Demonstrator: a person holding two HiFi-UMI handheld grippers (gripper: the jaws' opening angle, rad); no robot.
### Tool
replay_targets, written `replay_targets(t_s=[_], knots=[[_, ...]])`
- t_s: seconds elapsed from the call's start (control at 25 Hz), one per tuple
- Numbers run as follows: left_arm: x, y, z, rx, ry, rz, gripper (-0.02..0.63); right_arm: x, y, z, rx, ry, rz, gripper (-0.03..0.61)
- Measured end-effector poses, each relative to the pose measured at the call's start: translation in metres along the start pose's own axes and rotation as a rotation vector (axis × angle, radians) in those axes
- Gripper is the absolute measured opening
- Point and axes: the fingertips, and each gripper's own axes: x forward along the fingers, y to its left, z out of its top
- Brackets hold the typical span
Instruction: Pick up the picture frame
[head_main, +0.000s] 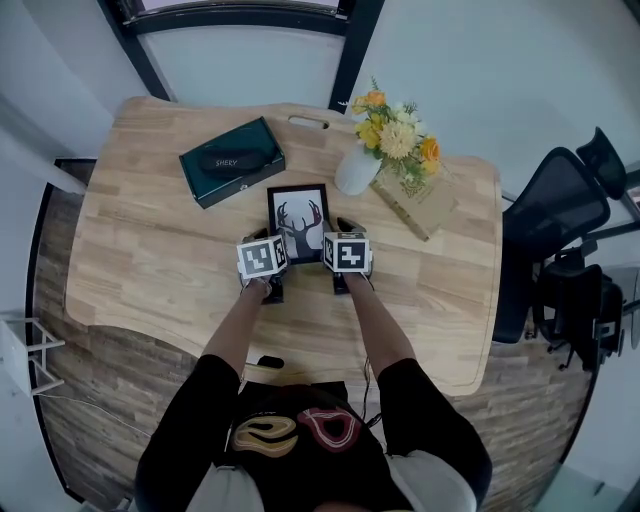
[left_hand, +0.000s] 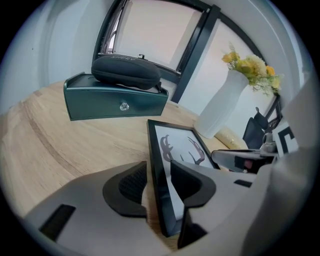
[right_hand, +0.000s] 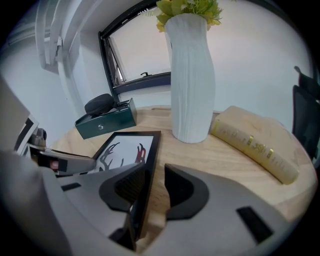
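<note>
A black picture frame (head_main: 298, 215) with a deer-antler print lies on the wooden table (head_main: 150, 260), right in front of me. My left gripper (head_main: 271, 236) straddles the frame's left edge (left_hand: 156, 165). Its jaws stand wide, and bare wood shows between the outer pad (left_hand: 131, 185) and the frame. My right gripper (head_main: 340, 234) straddles the right edge (right_hand: 145, 170) in the same way. A gap shows between that edge and its outer pad (right_hand: 181, 190). Neither gripper presses on the frame.
A green box (head_main: 232, 160) with a black case on top sits at the back left. A white vase (head_main: 357, 168) of flowers stands just behind the frame's right corner, with a book (head_main: 415, 203) beside it. A black office chair (head_main: 560, 230) stands past the table's right edge.
</note>
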Motion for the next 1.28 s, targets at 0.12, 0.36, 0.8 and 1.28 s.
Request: replay_targets(t_s=[0.12,0.36,0.8,1.28], knots=[[0.0,0.0,0.0,0.007,0.003,0.006,0.152,0.0,0.001,-0.001,-0.006,0.006,0.006,0.13],[0.0,0.002,0.002,-0.003,0.014,0.03,0.147,0.0,0.0,-0.002,0.056,0.002,0.003,0.129],[-0.001,0.003,-0.001,-0.144,0.023,-0.003,0.089,0.0,0.01,-0.002,-0.001,0.037,-0.022,0.053],[-0.006,0.004,-0.008,-0.077,0.055,0.03,0.078,-0.007,0.012,-0.009,-0.013,0.033,-0.035,0.016]])
